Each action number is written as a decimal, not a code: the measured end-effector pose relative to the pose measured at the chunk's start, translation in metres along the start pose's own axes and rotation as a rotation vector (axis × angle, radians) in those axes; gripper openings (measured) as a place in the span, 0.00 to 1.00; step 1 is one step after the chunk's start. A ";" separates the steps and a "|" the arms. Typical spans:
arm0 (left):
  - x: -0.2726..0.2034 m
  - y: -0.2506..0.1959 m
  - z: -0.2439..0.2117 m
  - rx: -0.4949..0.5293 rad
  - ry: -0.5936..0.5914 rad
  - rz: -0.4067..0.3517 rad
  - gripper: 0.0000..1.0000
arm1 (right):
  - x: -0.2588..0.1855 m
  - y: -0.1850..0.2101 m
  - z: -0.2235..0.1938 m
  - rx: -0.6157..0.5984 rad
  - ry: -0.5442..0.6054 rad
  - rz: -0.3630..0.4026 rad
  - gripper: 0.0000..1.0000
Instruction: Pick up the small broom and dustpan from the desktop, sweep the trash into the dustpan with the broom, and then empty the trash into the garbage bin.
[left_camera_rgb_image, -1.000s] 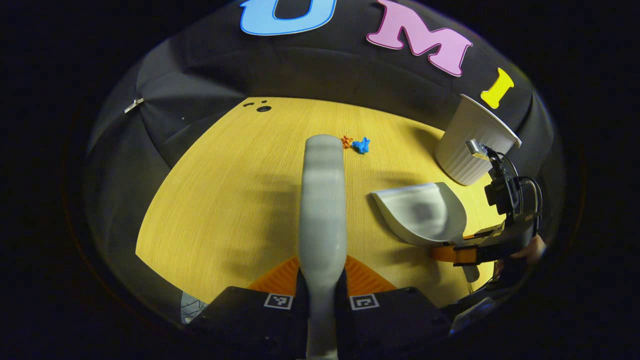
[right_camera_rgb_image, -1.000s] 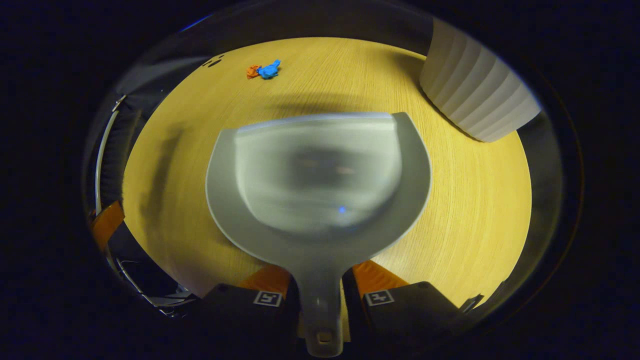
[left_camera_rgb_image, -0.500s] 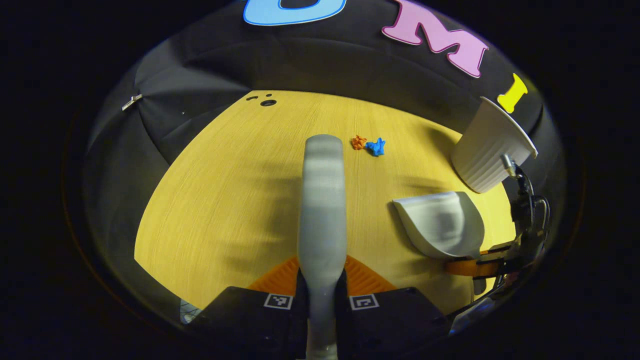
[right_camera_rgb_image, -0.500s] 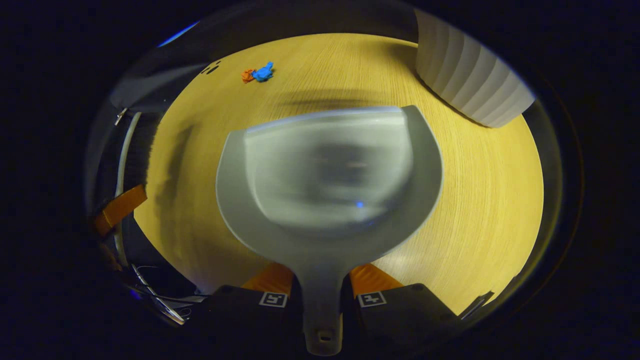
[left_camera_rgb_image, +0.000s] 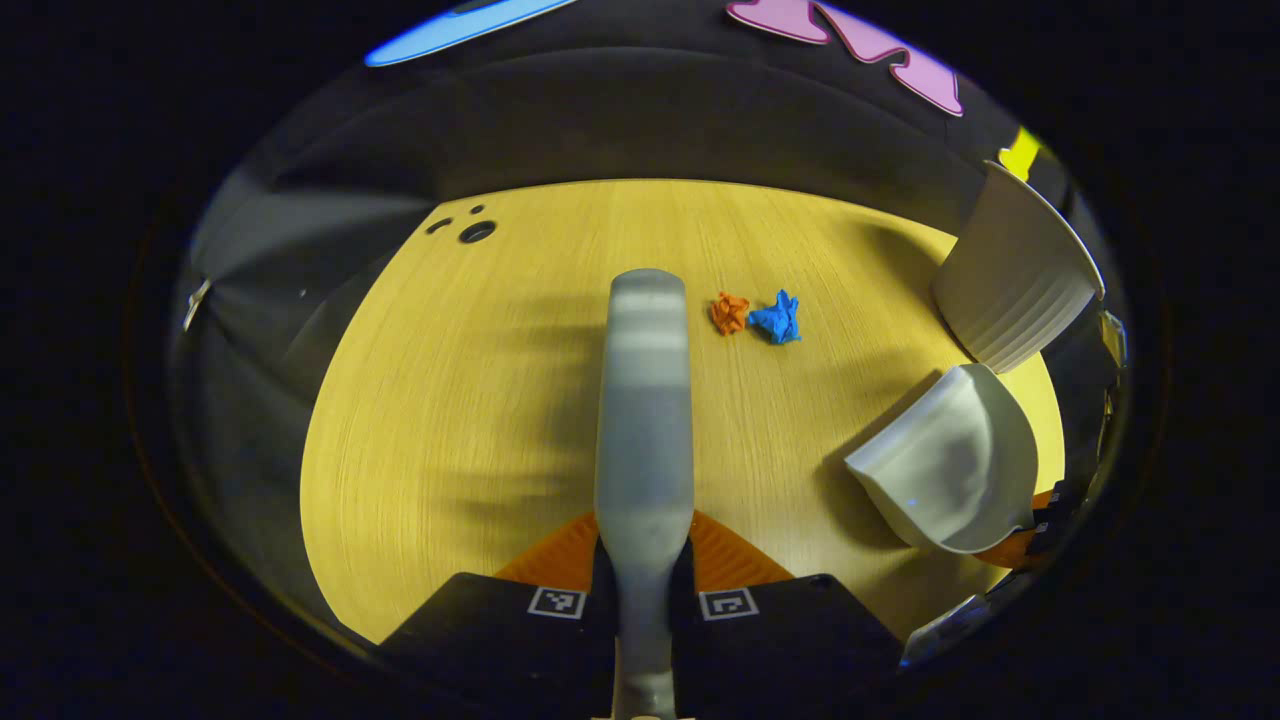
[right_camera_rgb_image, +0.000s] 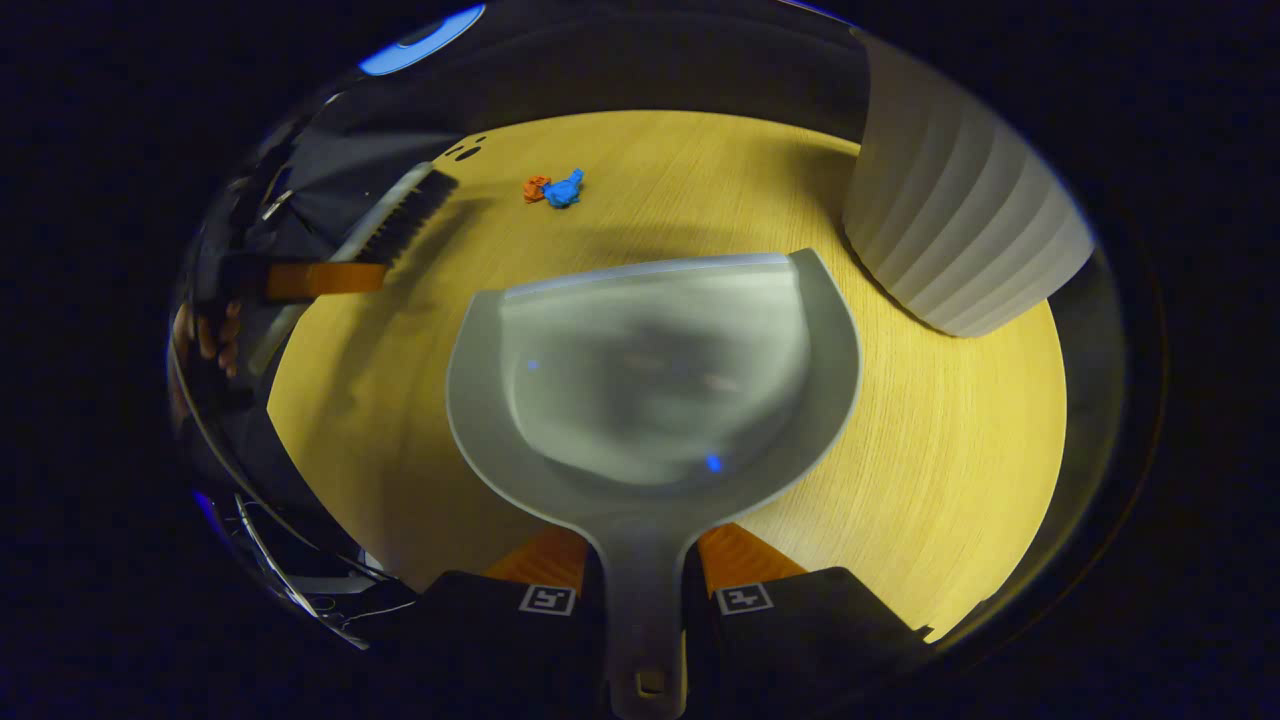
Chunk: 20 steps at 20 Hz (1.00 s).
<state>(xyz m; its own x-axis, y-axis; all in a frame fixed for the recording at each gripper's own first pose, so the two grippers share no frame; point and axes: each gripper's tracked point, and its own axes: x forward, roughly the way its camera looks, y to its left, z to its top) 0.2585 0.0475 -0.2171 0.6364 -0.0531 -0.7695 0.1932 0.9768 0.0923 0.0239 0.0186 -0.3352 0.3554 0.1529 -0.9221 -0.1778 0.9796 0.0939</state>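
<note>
My left gripper (left_camera_rgb_image: 643, 560) is shut on the handle of the grey broom (left_camera_rgb_image: 645, 400), which points forward over the wooden desktop (left_camera_rgb_image: 460, 380). An orange scrap (left_camera_rgb_image: 729, 312) and a blue scrap (left_camera_rgb_image: 776, 318) of crumpled paper lie just right of the broom's far end. My right gripper (right_camera_rgb_image: 642, 575) is shut on the handle of the grey dustpan (right_camera_rgb_image: 655, 370), held above the table with its mouth facing the scraps (right_camera_rgb_image: 555, 188). The dustpan (left_camera_rgb_image: 950, 460) also shows at the right of the left gripper view. The broom's dark bristles (right_camera_rgb_image: 405, 215) show at the left of the right gripper view.
A white ribbed garbage bin (right_camera_rgb_image: 955, 230) stands at the back right of the table, close to the dustpan; it also shows as the bin (left_camera_rgb_image: 1015, 270) in the left gripper view. Small dark holes (left_camera_rgb_image: 470, 230) mark the table's far left corner. A hand (right_camera_rgb_image: 205, 335) holds the left gripper.
The left gripper has tipped down and moved nearer the scraps, which look larger. The dustpan has swung to the right edge of the left gripper view, and the broom's bristles have come into the right gripper view.
</note>
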 end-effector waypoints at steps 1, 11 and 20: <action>0.008 0.003 0.010 0.031 0.008 -0.004 0.27 | -0.004 0.001 0.003 -0.021 -0.008 0.008 0.36; 0.083 0.014 0.094 0.557 0.056 -0.019 0.27 | -0.008 -0.035 -0.007 -0.228 0.039 0.014 0.36; 0.084 -0.065 0.077 0.839 0.149 -0.253 0.27 | 0.008 -0.048 -0.010 -0.268 0.082 0.027 0.32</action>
<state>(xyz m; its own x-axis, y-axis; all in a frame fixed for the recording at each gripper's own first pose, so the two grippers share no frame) 0.3572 -0.0364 -0.2393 0.4082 -0.1621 -0.8984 0.8356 0.4627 0.2962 0.0263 -0.0280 -0.3511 0.2736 0.1570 -0.9489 -0.4263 0.9042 0.0267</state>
